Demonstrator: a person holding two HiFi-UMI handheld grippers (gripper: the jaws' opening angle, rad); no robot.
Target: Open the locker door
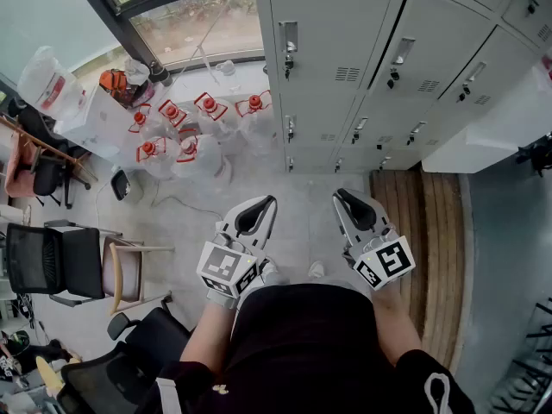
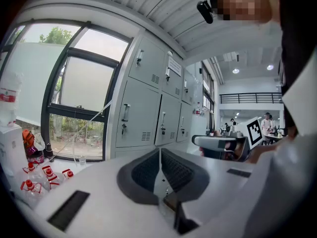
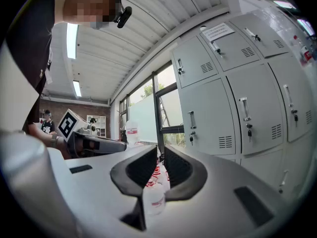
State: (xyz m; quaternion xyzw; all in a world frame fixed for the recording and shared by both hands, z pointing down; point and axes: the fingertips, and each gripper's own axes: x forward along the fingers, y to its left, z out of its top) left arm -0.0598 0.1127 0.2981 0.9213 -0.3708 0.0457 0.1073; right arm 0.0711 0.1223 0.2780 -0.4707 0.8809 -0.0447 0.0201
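1. Lockers point(image 1: 345, 59) stand ahead, right of the window point(image 1: 198, 20).
2. Bottles point(image 1: 185, 128) cluster on the floor below the window, left of the lockers.
3. Chairs point(image 1: 78, 266) stand far left.
4. Platform point(image 1: 423, 231) lies before the lockers, right.
5. Left gripper point(image 1: 256, 216) and right gripper point(image 1: 354, 205) side by side, well apart from the lockers.

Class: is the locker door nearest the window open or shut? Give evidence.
Shut: the locker door lies flush, with no gap or interior showing.
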